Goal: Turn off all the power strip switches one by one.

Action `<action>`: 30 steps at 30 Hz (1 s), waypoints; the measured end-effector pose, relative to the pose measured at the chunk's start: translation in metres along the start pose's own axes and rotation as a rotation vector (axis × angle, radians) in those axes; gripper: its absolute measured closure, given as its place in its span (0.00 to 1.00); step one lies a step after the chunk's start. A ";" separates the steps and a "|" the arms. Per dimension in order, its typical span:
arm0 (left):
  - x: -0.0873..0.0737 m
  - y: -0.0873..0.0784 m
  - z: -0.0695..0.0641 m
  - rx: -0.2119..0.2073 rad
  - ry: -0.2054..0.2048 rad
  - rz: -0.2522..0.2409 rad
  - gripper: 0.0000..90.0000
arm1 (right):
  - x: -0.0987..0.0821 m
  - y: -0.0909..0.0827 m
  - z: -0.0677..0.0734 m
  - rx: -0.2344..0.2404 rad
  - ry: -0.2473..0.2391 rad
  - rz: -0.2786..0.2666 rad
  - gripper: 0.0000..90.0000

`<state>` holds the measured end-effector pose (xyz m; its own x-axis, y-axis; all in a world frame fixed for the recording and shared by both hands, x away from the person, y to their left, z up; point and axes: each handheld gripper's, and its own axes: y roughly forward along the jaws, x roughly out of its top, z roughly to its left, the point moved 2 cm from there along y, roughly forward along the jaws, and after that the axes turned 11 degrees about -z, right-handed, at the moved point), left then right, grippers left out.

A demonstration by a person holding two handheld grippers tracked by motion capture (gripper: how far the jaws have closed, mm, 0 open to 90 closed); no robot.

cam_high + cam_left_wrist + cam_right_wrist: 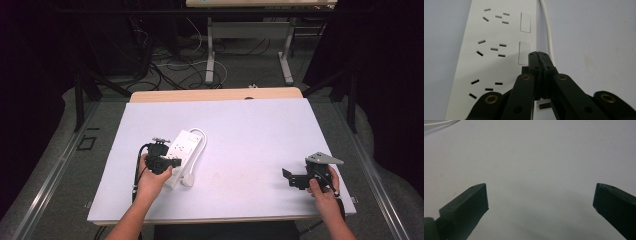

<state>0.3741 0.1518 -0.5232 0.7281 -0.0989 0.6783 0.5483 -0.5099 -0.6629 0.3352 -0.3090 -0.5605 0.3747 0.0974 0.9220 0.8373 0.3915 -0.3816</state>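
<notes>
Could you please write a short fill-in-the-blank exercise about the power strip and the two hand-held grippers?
1. The left hand-held gripper has its jaws ____ over the power strip.
2. The right hand-held gripper has its jaws ____ above the bare table.
3. The power strip and its cable are ____ in colour.

Missing words: shut; open; white

A white power strip (184, 146) lies near the desk's (260, 130) left edge, the left gripper (161, 161) over its near end. The right gripper (305, 176) hovers near the right near corner.
</notes>
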 end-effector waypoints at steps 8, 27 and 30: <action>-0.005 -0.006 -0.003 -0.008 0.003 -0.002 1.00 | 0.000 0.000 0.000 0.001 0.001 -0.001 0.00; -0.019 -0.013 0.004 -0.007 0.001 0.005 1.00 | 0.000 -0.001 0.000 -0.001 -0.001 -0.004 0.00; -0.021 -0.014 0.006 -0.006 -0.007 0.013 1.00 | 0.000 0.000 -0.001 -0.002 -0.002 -0.001 0.00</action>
<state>0.3535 0.1661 -0.5302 0.7379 -0.1001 0.6674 0.5360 -0.5141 -0.6697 0.3353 -0.3098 -0.5603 0.3729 0.0983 0.9227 0.8388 0.3895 -0.3805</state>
